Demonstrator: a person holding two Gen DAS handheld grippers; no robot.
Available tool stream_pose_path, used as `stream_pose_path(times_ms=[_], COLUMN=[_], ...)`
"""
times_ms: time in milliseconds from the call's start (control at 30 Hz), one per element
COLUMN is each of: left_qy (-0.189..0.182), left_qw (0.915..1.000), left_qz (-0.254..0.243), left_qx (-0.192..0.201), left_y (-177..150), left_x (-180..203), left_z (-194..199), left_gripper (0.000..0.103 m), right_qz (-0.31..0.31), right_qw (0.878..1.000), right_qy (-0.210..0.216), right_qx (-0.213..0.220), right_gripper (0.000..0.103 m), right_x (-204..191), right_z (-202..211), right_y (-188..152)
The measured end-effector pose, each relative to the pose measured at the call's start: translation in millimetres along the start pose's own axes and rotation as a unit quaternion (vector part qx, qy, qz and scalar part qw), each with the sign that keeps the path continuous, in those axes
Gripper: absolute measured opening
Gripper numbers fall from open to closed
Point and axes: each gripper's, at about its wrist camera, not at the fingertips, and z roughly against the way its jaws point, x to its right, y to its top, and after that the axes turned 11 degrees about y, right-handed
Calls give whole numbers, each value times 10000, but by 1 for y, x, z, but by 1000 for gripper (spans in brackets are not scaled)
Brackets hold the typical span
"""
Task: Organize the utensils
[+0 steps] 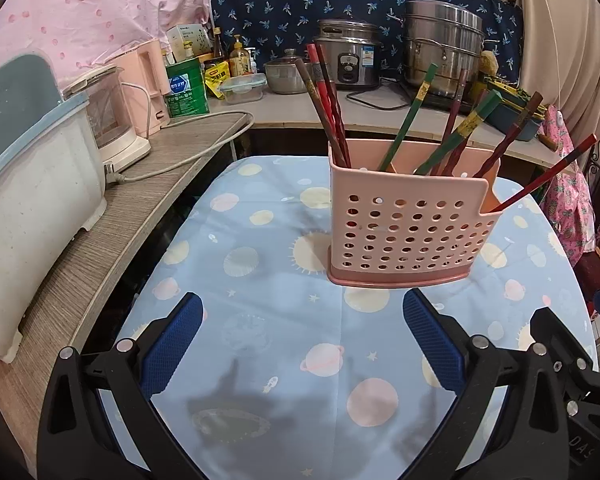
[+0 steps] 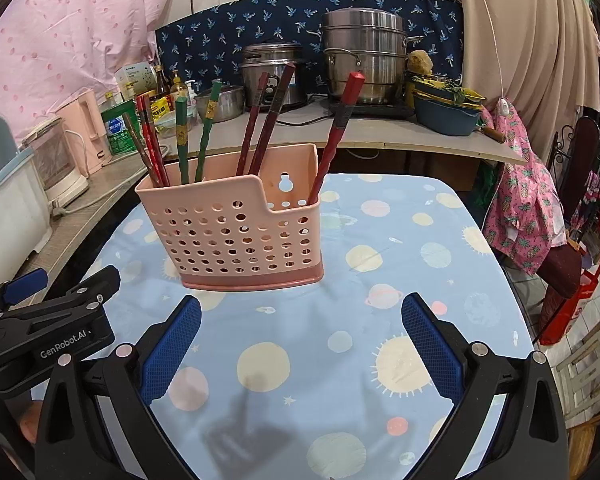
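A pink perforated utensil holder [image 1: 410, 224] [image 2: 236, 236] stands upright on a blue tablecloth with planets [image 1: 260, 320] [image 2: 380, 280]. Several red, brown and green chopsticks [image 1: 328, 108] [image 2: 336, 136] lean inside it, spread over its compartments. My left gripper [image 1: 302, 304] hovers open just in front of the holder, nothing between its blue pads. My right gripper [image 2: 300, 304] is also open and empty, in front of the holder's right side. The left gripper's body [image 2: 40, 332] shows at the left edge of the right wrist view.
A wooden shelf [image 1: 100, 220] on the left carries a white bin [image 1: 32, 200], a steamer and a cable. Behind the table a counter [image 1: 300, 108] holds a rice cooker [image 1: 352, 56], steel pots [image 2: 364, 52], bottles and tins. Pink cloth hangs at right [image 2: 524, 208].
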Motion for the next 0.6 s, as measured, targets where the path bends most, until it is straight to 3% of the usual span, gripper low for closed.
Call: stream_pose_path(times_ms=[600], left_qy=[25], left_qw=[9999], left_qz=[-117], left_qx=[27], left_y=[0], left_x=[-1], left_z=[4], left_gripper=[96], right_qz=[8], right_qw=[10000], right_qy=[7], right_qx=[12], right_gripper=[97], right_x=[-3], right_z=[0], right_y=[0])
